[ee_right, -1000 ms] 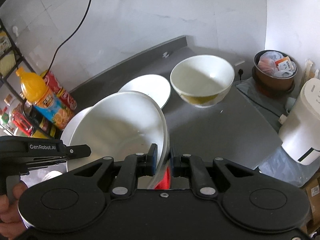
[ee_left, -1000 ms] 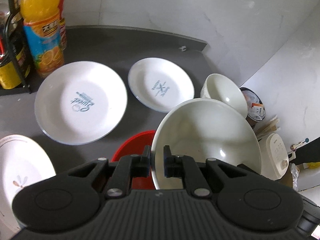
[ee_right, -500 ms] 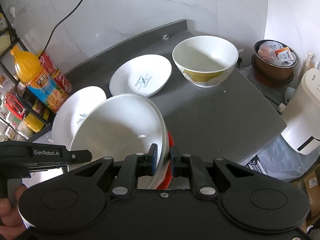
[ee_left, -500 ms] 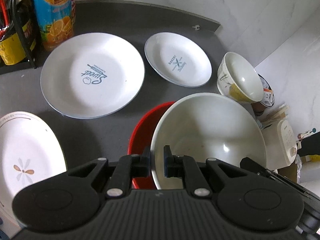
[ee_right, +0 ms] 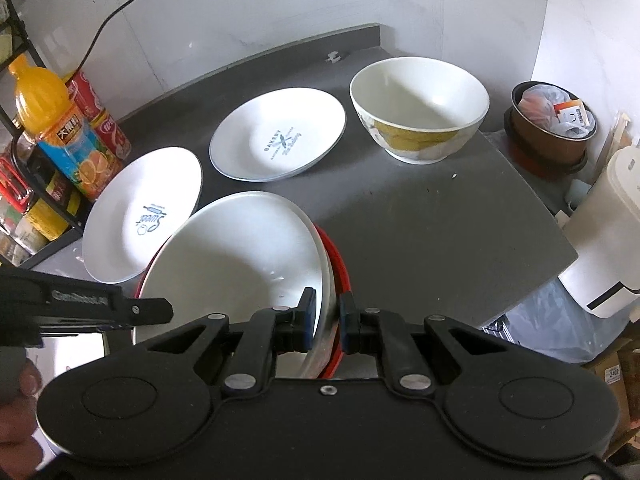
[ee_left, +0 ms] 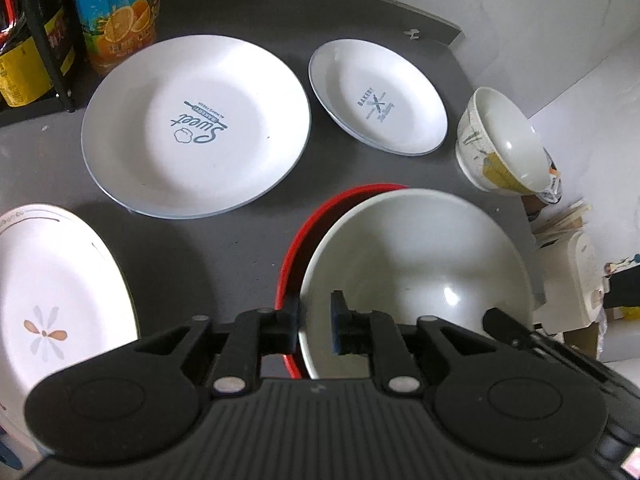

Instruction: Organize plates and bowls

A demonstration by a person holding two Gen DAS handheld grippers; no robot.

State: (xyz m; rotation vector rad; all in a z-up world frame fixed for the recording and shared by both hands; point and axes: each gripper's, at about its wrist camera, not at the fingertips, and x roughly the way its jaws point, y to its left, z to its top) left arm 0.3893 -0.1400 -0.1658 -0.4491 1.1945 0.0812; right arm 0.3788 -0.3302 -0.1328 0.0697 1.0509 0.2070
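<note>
A large white bowl (ee_left: pixel 416 264) (ee_right: pixel 232 256) sits tilted inside a red bowl (ee_left: pixel 292 248) (ee_right: pixel 341 264) at the near edge of the grey counter (ee_right: pixel 420 232). My left gripper (ee_left: pixel 315 328) straddles its left rim, with a small gap between the rim and the right pad. On the bowl's right rim my right gripper (ee_right: pixel 328 320) is shut. A big "Sweet" plate (ee_left: pixel 196 120) (ee_right: pixel 140 208), a smaller "Bakery" plate (ee_left: pixel 376 96) (ee_right: pixel 280 136) and a yellow-patterned bowl (ee_left: pixel 500 148) (ee_right: pixel 420 108) lie farther back.
A white plate with a flower motif (ee_left: pixel 52 300) lies at the near left. An orange juice bottle (ee_left: pixel 116 12) (ee_right: pixel 60 128) and a black rack of bottles (ee_left: pixel 44 40) stand at the back left. Off the counter's right edge are a brown bin (ee_right: pixel 552 120) and a white appliance (ee_right: pixel 608 232).
Both grippers lowered the white bowl into the red bowl and moved closer to the counter. The left gripper's fingers have spread slightly apart off the rim.
</note>
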